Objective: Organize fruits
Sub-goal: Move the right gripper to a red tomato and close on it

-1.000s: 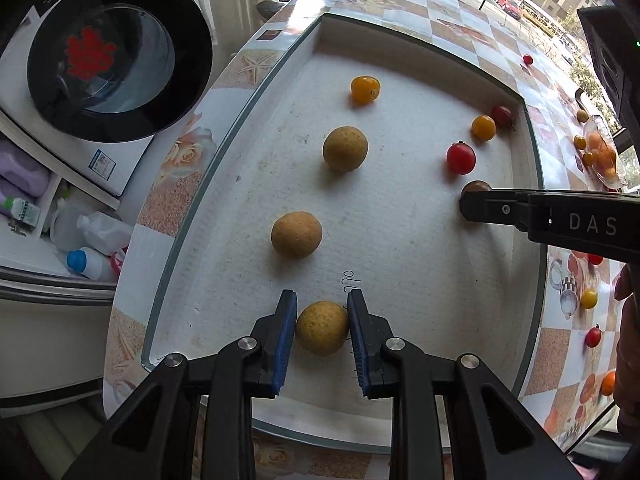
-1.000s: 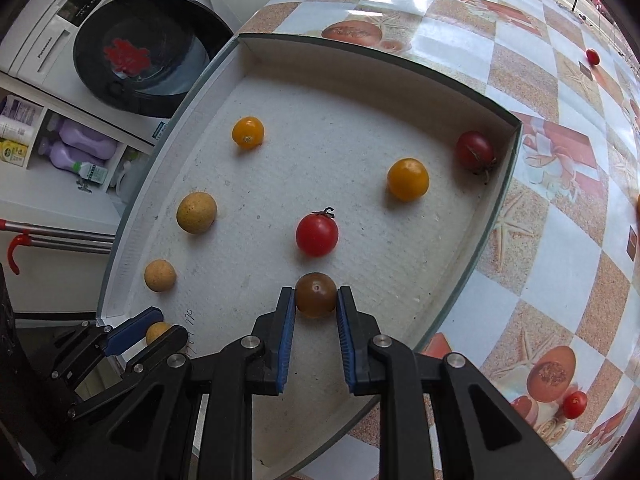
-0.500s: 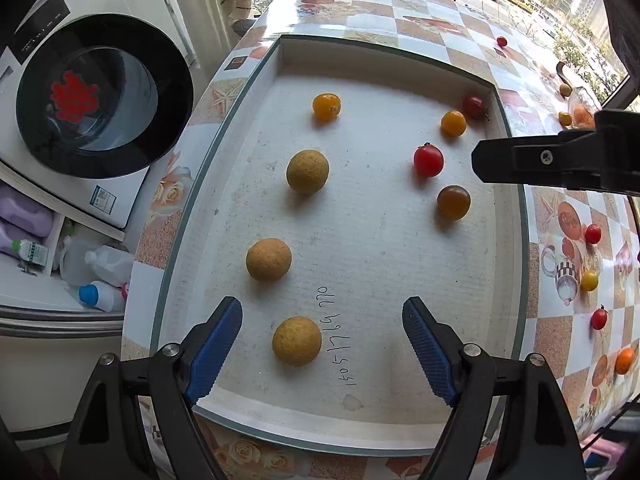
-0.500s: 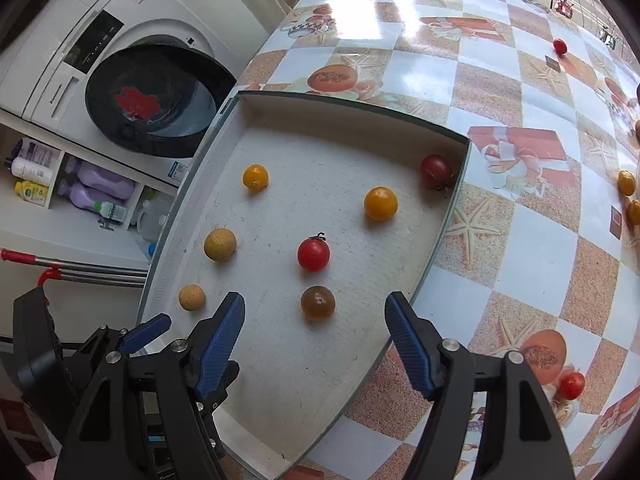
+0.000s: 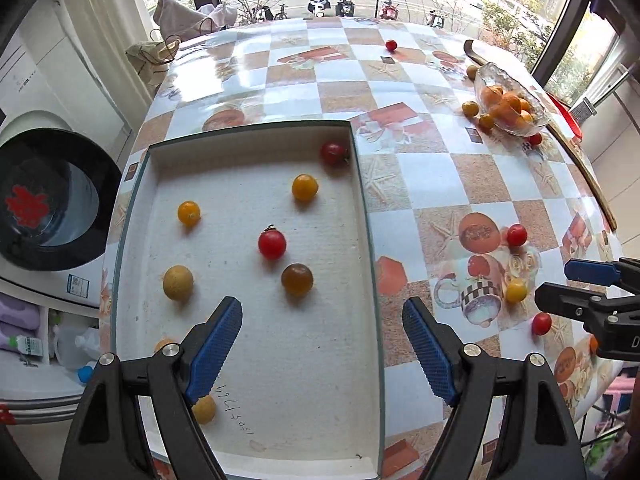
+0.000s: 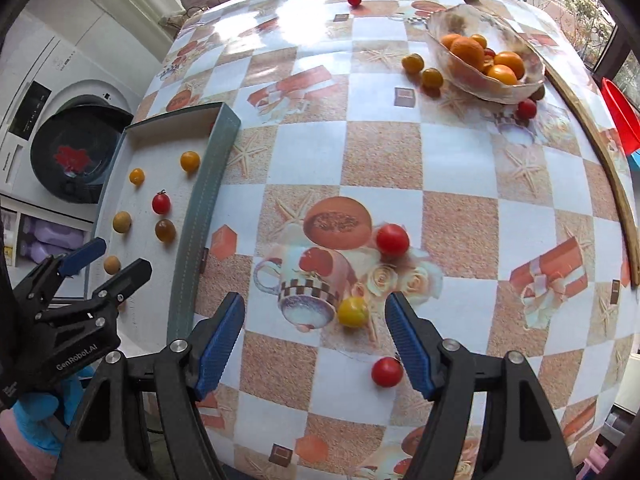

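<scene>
A white-floored tray (image 5: 368,240) holds a brown tomato (image 5: 297,279), a red tomato (image 5: 272,243), orange ones and tan round fruits (image 5: 178,282). My left gripper (image 5: 322,320) hangs open above the tray's near half, holding nothing. A tan fruit (image 5: 204,409) lies below its left finger. My right gripper (image 6: 316,320) is open over the tablecloth, right of the tray (image 6: 200,216). A yellow tomato (image 6: 353,311) lies on the table between its fingers, untouched. A red tomato (image 6: 387,371) sits by its right finger. Each gripper shows in the other's view: left gripper (image 6: 120,258), right gripper (image 5: 554,282).
A glass bowl (image 6: 440,28) of oranges stands at the far right of the table, with loose tomatoes (image 6: 422,70) beside it. Another red tomato (image 6: 392,240) lies mid-table. A washing machine (image 5: 44,200) stands left of the table. A blue-gloved hand (image 6: 36,412) holds the left gripper.
Both grippers opened: the left let go of a tan fruit, the right of the brown tomato, both left in the tray. Both rose and swung right; the right now hangs over the tablecloth.
</scene>
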A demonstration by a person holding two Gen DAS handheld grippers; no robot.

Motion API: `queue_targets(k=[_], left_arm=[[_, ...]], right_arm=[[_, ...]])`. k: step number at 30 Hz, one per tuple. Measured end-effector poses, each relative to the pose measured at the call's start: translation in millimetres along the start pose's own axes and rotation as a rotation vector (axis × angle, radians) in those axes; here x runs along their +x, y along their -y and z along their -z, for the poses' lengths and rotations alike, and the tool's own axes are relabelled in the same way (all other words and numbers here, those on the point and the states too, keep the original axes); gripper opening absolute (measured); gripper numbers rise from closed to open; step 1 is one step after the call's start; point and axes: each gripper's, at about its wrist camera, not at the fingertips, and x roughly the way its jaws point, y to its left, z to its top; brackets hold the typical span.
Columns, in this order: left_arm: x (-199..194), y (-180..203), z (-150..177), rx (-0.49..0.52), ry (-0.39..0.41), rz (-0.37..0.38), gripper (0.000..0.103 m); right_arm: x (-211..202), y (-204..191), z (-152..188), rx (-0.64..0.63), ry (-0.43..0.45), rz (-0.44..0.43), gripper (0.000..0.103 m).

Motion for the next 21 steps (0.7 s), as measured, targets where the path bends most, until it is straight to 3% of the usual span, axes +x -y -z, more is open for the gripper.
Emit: queue_targets(k=[8,12,21], left_arm=[[19.0,70.3,-8.6,0.183,-0.038,0.118,0.083],[31.2,93.1,-19.8,0.227,-0.052,0.168,0.083],[60.8,131.4,-44.7,0.272,-0.066,0.236,0.083]], right_arm=[[17.2,38.7,38.8,0.067,-0.047,0.049,0.075],[24.3,38.6,44.7,0.07,-0.037,0.022,0.065],[32.6,33.6,46.2,0.051,-0.002,0.01,0.053]])
